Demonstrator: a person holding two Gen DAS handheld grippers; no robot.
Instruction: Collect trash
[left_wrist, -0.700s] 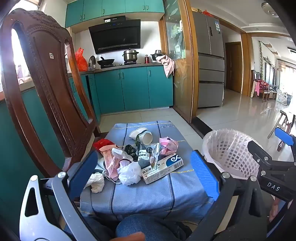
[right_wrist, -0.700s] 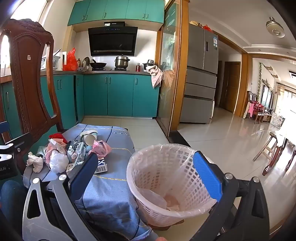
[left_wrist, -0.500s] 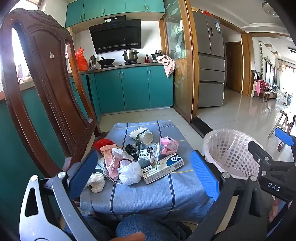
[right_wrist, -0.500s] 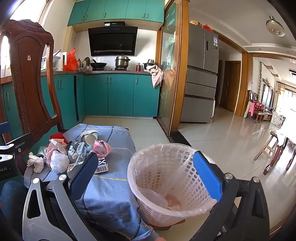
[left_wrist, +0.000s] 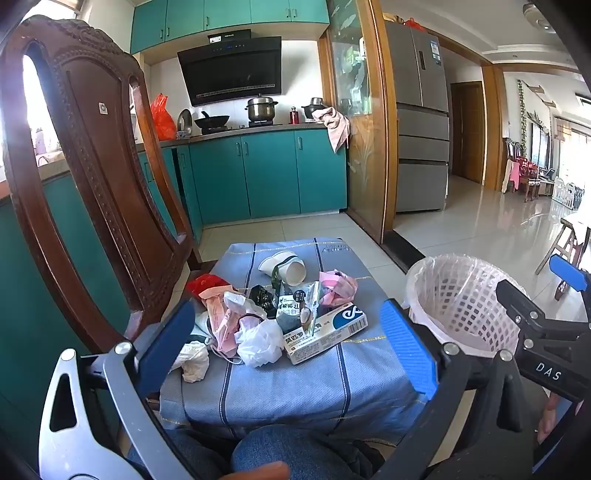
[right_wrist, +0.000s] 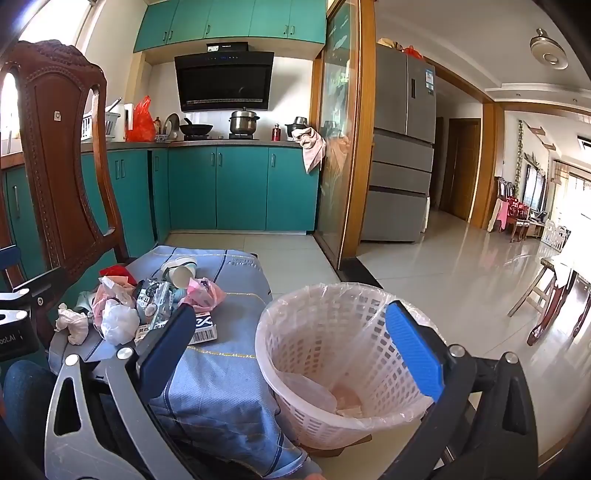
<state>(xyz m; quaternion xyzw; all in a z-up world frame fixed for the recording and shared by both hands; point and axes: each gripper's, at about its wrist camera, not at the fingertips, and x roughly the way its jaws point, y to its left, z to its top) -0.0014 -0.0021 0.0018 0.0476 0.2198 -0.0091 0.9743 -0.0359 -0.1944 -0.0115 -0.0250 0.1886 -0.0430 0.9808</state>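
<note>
A heap of trash lies on a blue striped cloth (left_wrist: 295, 384): a white-and-blue carton (left_wrist: 327, 330), a crumpled white bag (left_wrist: 260, 341), a pink bag (left_wrist: 338, 288), a paper cup (left_wrist: 291, 271), a dark foil wrapper (left_wrist: 295, 306) and a tissue wad (left_wrist: 194, 360). My left gripper (left_wrist: 288, 339) hangs open just short of the heap, nothing between its blue pads. To the right stands a white lattice bin (right_wrist: 332, 354) with a clear liner. My right gripper (right_wrist: 291, 343) is open above the bin's near rim, empty. The same heap (right_wrist: 147, 310) shows left in the right wrist view.
A carved wooden chair (left_wrist: 92, 177) rises at the left, close beside the cloth. Teal cabinets (left_wrist: 266, 173) and a fridge (left_wrist: 421, 122) stand behind, with tiled floor (right_wrist: 443, 280) to the right. A person's denim-clad knee (left_wrist: 280, 450) is below the cloth's near edge.
</note>
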